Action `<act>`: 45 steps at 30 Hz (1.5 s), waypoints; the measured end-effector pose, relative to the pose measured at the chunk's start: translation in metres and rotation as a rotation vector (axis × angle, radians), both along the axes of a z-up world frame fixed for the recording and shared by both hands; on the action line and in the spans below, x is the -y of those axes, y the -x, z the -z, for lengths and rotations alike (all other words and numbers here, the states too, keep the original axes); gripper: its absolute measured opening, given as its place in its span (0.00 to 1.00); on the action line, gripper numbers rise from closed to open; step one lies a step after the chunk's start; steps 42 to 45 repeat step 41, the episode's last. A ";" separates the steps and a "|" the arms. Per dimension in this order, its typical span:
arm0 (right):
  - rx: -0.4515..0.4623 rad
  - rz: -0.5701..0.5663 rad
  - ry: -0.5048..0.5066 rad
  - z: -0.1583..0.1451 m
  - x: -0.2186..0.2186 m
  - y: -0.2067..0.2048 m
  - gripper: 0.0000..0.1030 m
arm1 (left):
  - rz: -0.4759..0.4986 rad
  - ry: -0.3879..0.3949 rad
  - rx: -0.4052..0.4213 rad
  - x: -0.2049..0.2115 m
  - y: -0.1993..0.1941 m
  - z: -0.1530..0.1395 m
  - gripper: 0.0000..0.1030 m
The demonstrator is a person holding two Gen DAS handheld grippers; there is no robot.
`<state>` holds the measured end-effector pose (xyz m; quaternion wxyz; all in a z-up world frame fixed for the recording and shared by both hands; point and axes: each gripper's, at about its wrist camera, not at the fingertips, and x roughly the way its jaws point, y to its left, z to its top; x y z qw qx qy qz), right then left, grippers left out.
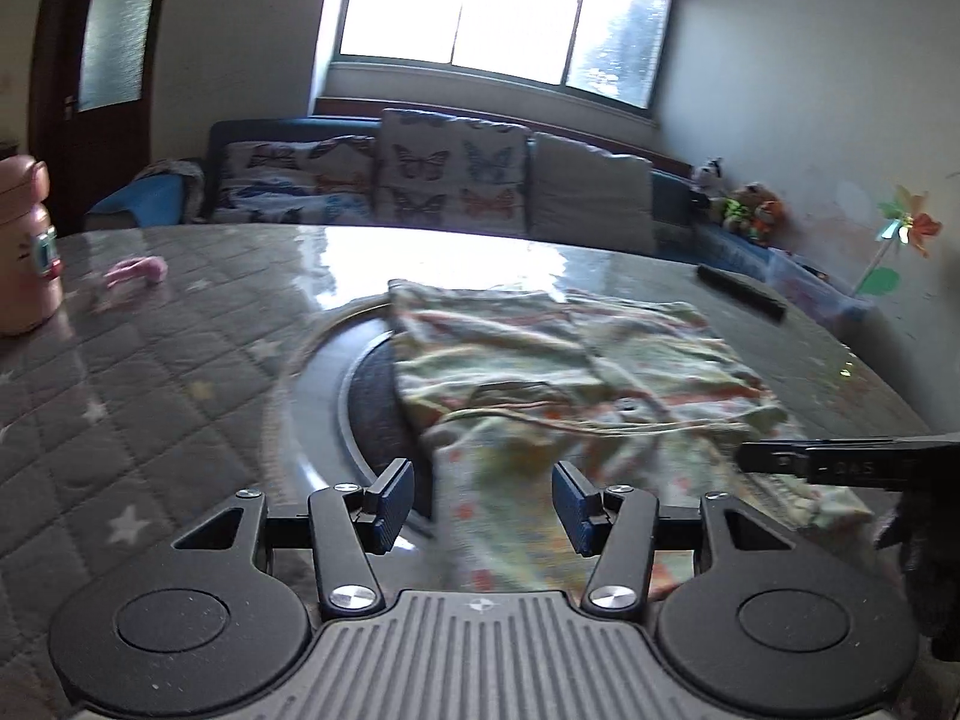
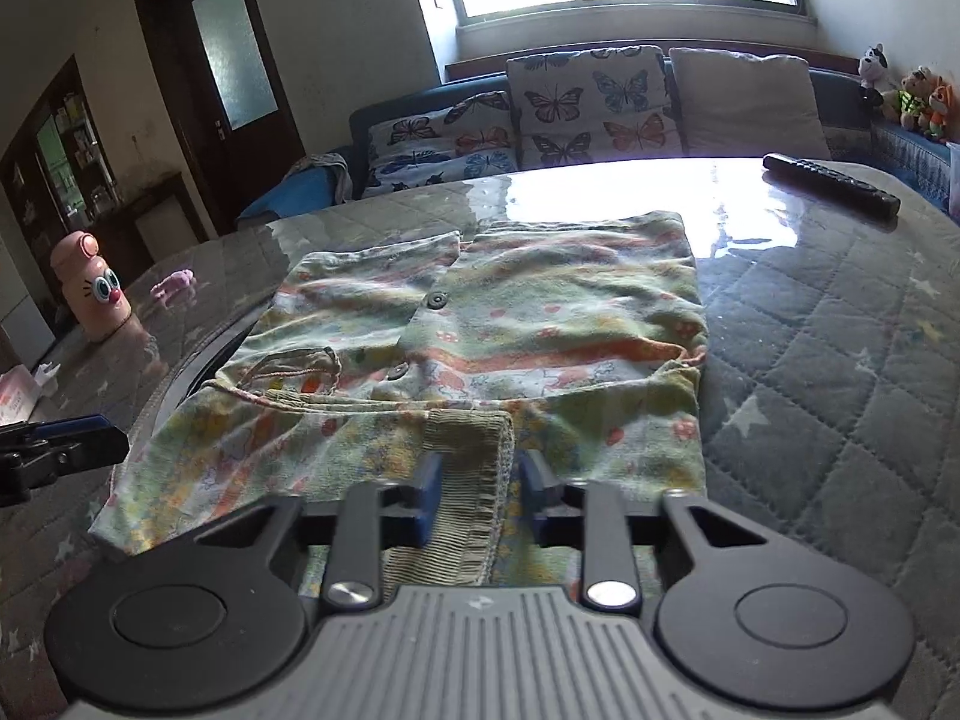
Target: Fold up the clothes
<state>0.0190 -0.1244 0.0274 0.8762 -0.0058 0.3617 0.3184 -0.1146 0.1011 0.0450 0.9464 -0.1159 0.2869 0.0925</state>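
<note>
A small green and orange patterned child's top [image 2: 528, 324] with buttons lies partly folded on the glass-topped table; it also shows in the left wrist view [image 1: 570, 360]. My left gripper [image 1: 483, 495] is open and empty, just above the garment's near left edge. My right gripper [image 2: 477, 486] has its jaws part-closed around the ribbed cuff [image 2: 462, 480] of a sleeve folded over the near edge; the cuff lies between the blue pads. The right gripper's finger shows at the right of the left wrist view [image 1: 840, 462]. The left gripper shows at the left of the right wrist view [image 2: 60, 450].
A pink cartoon bottle [image 2: 90, 285] and a small pink object [image 2: 174, 285] stand at the table's left. A black remote [image 2: 831, 183] lies at the far right. A sofa with butterfly cushions [image 2: 576, 108] is behind the table. A dark round inset [image 1: 372, 402] sits under the garment.
</note>
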 end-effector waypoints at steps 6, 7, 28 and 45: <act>0.072 0.005 -0.013 -0.021 -0.002 0.008 0.06 | -0.023 -0.028 -0.017 -0.007 -0.005 0.006 0.53; 0.090 0.013 -0.023 -0.027 -0.001 0.010 0.06 | -0.025 -0.036 -0.021 -0.007 -0.007 0.008 0.51; 0.095 -0.059 0.057 -0.005 -0.028 -0.003 0.11 | 0.102 -0.179 -0.096 0.010 -0.078 0.024 0.24; 0.125 -0.166 0.108 -0.015 -0.014 0.027 0.29 | 0.172 -0.231 -0.052 0.022 -0.040 0.018 0.24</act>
